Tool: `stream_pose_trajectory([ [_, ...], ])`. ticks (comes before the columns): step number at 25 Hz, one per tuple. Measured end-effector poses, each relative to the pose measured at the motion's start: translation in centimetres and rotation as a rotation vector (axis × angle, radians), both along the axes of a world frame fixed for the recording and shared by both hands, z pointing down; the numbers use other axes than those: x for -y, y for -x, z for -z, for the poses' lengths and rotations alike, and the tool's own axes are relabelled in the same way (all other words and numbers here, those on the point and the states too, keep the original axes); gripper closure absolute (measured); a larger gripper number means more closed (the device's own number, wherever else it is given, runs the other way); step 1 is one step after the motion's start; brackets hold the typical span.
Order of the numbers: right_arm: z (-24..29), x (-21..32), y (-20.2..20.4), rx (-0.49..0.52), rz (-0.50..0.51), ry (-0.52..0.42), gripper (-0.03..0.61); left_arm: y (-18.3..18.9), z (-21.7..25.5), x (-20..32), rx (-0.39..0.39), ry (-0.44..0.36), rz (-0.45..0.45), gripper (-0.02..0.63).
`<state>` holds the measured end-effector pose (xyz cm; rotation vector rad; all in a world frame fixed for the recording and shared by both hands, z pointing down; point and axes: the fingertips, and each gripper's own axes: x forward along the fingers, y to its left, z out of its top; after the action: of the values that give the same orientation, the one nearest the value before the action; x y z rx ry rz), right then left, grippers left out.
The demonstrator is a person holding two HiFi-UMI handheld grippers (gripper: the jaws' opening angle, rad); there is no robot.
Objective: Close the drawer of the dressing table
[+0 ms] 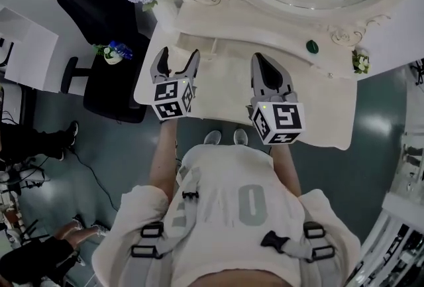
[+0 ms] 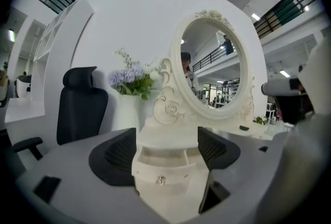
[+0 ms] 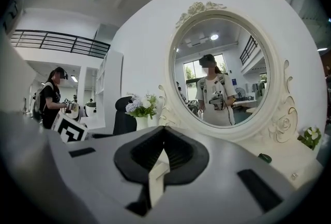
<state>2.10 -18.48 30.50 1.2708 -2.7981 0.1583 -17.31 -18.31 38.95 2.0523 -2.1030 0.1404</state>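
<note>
Clearly the task stands at the approach: the drawer is still open and nothing touches it yet. Nearest, the person stands at the front edge of the white dressing table [image 1: 232,103] with both tools held out over its top. The left gripper [image 1: 179,57] has its jaws spread wide and empty. In its own view the left gripper [image 2: 168,150] frames the small drawer [image 2: 163,168] between its dark pads, with the drawer a little ahead of them and apart from both. The right gripper [image 1: 270,65] hovers beside it over the table top, jaws pressed together with nothing gripped.

The drawer is pulled out of the little cabinet at the foot of the mirror [image 2: 214,65], its shallow inside showing and its small knob [image 2: 161,180] facing the person. Beyond stand a vase of flowers [image 2: 132,80] and a black chair [image 2: 80,106].

The next move, I judge, calls for bringing the left tool forward until it meets the drawer front squarely near the knob. It should then push straight in, level, so the drawer slides home without skewing.
</note>
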Motion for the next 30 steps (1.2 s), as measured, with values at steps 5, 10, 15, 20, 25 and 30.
stream_pose_trajectory([
  [5, -1.2, -0.4, -0.1, -0.021, -0.009, 0.024, 0.569, 0.5, -5.9, 0.8, 0.014, 0.142, -0.034, 0.249],
  [10, -2.4, -0.9, -0.3, -0.048, -0.019, 0.053, 0.569, 0.1, -10.9, 1.8, 0.04, 0.263, -0.07, 0.255],
  [15, -3.4, -1.3, -1.4, -0.07, -0.048, 0.077, 0.569, 0.2, -14.4, 2.3, 0.059, 0.349, -0.072, 0.306],
  [20, -4.2, -1.4, -2.3, -0.082, -0.077, 0.096, 0.569, 0.8, -16.1, 2.7, 0.106, 0.395, -0.071, 0.424],
  [25, -4.7, -1.8, -3.0, -0.098, -0.093, 0.111, 0.569, 0.6, -16.8, 2.7, 0.114, 0.425, -0.088, 0.465],
  [30, -4.9, -1.9, -3.2, -0.111, -0.102, 0.11, 0.569, 0.3, -17.5, 2.8, 0.119, 0.445, -0.104, 0.505],
])
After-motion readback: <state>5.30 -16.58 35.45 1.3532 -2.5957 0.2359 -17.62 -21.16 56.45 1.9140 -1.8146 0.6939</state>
